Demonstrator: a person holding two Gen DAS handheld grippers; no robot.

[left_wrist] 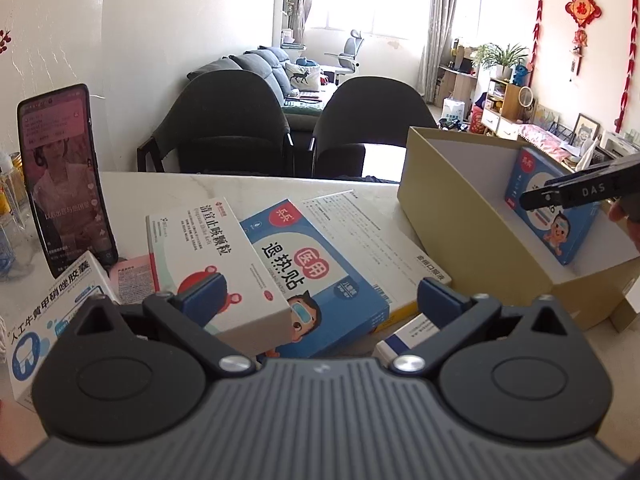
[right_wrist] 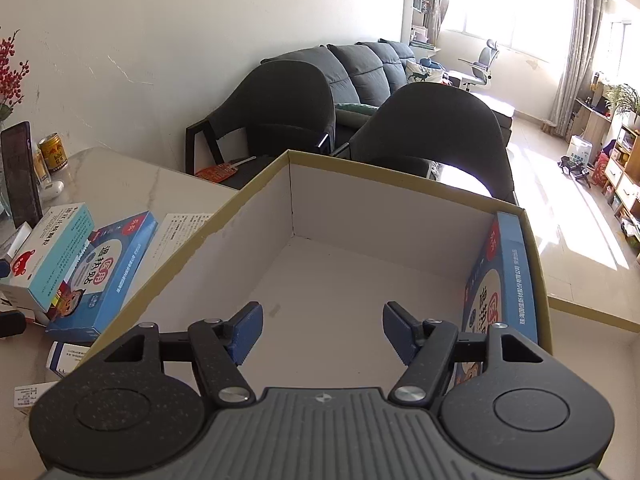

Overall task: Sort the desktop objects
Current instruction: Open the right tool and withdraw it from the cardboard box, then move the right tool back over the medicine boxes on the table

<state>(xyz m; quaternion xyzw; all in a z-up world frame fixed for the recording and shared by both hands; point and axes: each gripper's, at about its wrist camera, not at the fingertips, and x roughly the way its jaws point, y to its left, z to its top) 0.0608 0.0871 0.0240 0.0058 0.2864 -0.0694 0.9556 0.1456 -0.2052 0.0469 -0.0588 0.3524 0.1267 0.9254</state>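
Marble table [left_wrist: 168, 188] w/ medicine boxes [left_wrist: 304, 264], cardboard box [left_wrist: 460, 216] right; chairs [left_wrist: 236, 120] far. Left gripper [left_wrist: 320, 300] & right gripper [right_wrist: 322, 330] both spread wide, empty. Phone [right_wrist: 18, 172] partly cut off.

The walls [right_wrist: 160, 40] are white. 2 dark chairs [left_wrist: 232, 120] stand by the worktop [right_wrist: 132, 176], with a grey sofa [right_wrist: 368, 64] behind them. Bright sun comes through the big window [right_wrist: 512, 4] onto the shiny floor [right_wrist: 560, 200].

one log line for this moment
left gripper: open over medicine boxes | right gripper: open, empty, over cardboard box | in box: blue fever-patch box
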